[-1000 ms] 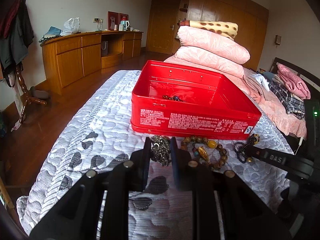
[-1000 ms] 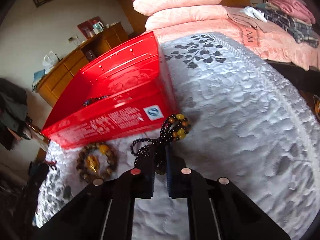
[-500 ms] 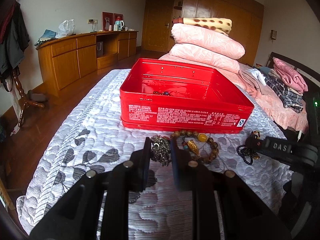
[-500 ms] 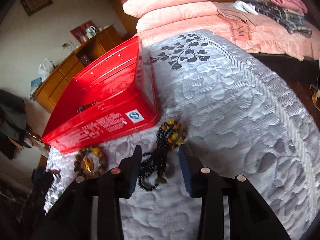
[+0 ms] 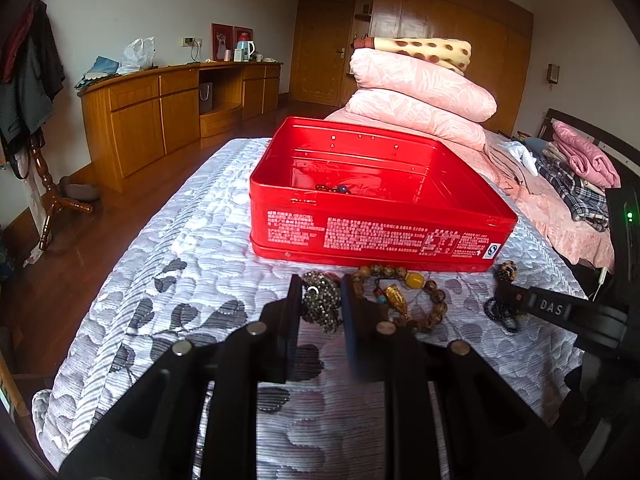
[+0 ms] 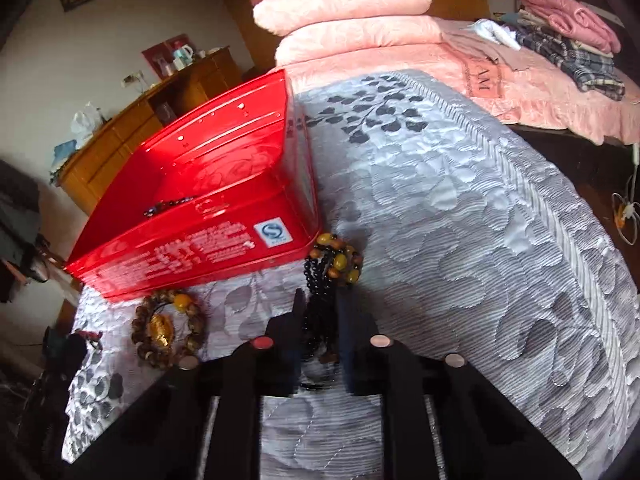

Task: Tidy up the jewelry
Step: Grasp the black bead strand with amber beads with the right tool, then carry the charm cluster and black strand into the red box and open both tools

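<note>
An open red tin [image 5: 380, 236] sits on the grey quilt with a dark bead bracelet [image 5: 334, 189] inside. My left gripper [image 5: 320, 300] is shut on a bunch of small dark beads [image 5: 320, 304] just in front of the tin. A brown wooden bracelet [image 5: 404, 298] with a yellow bead lies to its right. In the right wrist view my right gripper [image 6: 318, 312] stands narrowly open around a black bead necklace [image 6: 320, 280] with amber beads, beside the tin's corner [image 6: 276, 232]. The brown bracelet shows at the left in the right wrist view [image 6: 168, 332].
Pink pillows [image 5: 420, 96] are stacked behind the tin. Folded clothes [image 5: 576, 172] lie on a pink cover to the right. A wooden cabinet [image 5: 160, 112] stands along the left wall. The quilt's edge drops off at left [image 5: 100, 300].
My right gripper opened, letting go of the black necklace, then narrowed around it again closer in. My left gripper stayed shut on the small beads and drew slightly back from the tin.
</note>
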Tool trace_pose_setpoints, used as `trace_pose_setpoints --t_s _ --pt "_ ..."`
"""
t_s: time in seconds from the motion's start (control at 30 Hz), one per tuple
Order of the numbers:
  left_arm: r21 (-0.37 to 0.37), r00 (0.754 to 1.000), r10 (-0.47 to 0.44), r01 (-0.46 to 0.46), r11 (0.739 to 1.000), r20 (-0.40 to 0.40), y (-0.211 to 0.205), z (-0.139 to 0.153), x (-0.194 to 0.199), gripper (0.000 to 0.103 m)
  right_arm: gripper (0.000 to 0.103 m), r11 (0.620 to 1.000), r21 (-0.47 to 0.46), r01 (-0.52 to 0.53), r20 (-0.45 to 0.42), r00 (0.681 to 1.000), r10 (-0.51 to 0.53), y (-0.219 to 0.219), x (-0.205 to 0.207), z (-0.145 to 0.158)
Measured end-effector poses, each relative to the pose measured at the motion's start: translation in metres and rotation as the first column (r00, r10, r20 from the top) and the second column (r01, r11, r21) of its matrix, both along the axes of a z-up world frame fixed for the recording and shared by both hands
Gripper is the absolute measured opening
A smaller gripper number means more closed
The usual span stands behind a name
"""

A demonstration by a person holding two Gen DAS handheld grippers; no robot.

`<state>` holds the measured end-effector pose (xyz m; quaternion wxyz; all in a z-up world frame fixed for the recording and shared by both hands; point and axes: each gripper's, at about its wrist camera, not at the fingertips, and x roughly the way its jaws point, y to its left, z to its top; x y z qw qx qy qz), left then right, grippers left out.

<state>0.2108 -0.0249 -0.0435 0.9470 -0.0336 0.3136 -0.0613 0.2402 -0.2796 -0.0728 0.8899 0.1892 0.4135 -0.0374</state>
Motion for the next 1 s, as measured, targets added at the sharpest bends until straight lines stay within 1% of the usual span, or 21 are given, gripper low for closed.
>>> trace_pose_setpoints --t_s 0.37,0.57,0.77,0.87,1.0 --pt "0.009 1.0 -0.006 0.006 1.0 0.002 -0.005 0.001 -0.005 0.018 0.015 0.998 -0.029 -0.048 0.016 0.999 0.049 0.008 -0.016 0.009" --pt "0.009 1.0 -0.009 0.008 1.0 0.017 -0.005 0.008 -0.009 0.018 0.015 0.996 -0.057 -0.064 0.06 0.996 0.068 0.012 -0.024 0.026" --pt "-0.023 0.999 -0.023 0.025 0.999 0.047 -0.001 0.026 -0.003 0.018 0.015 0.992 -0.073 -0.107 0.133 0.984 0.116 0.02 -0.025 0.052" --pt "-0.024 0.996 -0.022 0.024 0.999 0.083 -0.003 0.041 0.005 0.018 0.015 0.987 -0.087 -0.132 0.178 0.973 0.145 0.024 -0.019 0.071" --pt "-0.046 0.991 -0.028 0.034 0.998 0.131 -0.003 0.063 0.019 0.018 0.015 0.979 -0.115 -0.167 0.235 0.953 0.19 0.031 -0.005 0.095"
